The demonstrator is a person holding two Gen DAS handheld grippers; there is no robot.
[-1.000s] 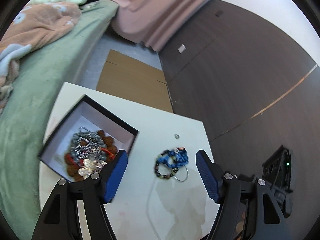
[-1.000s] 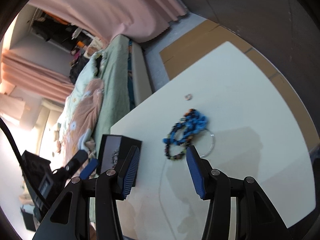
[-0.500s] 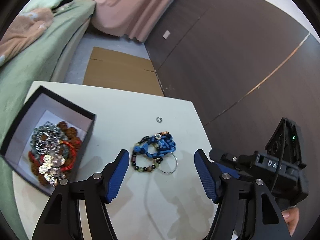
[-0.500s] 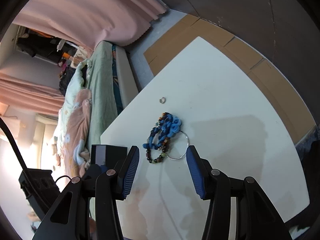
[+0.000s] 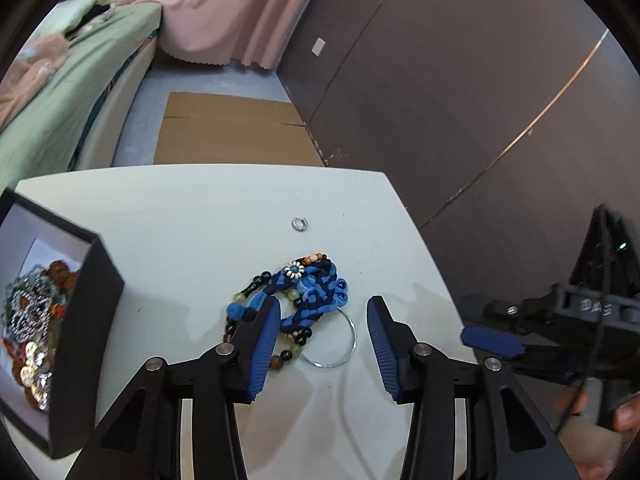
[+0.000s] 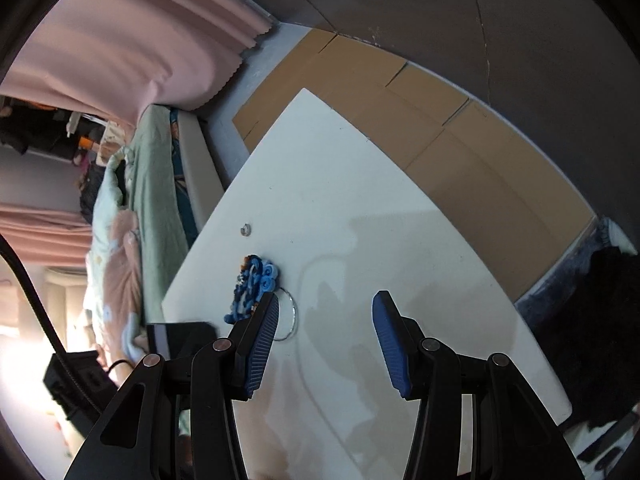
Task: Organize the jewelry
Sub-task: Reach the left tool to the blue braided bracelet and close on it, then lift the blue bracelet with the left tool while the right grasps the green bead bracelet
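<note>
Nearest the camera, the left gripper (image 5: 322,336) hangs with jaws spread over the blue braided bracelet (image 5: 308,296), beaded strands and wire hoop (image 5: 334,344) on the white surface (image 5: 192,216), likely lining up a pick. It has closed in since a second ago; the black box (image 5: 86,320) slid left. Right gripper (image 6: 326,338) waits, jaws spread. Farther lies a small ring (image 5: 299,224).

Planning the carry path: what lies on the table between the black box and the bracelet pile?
Only bare white table between the black box and bracelet pile, clearest in the left wrist view.

Both wrist views look down close, sharing table (image 5: 168,216), perhaps tilted
</note>
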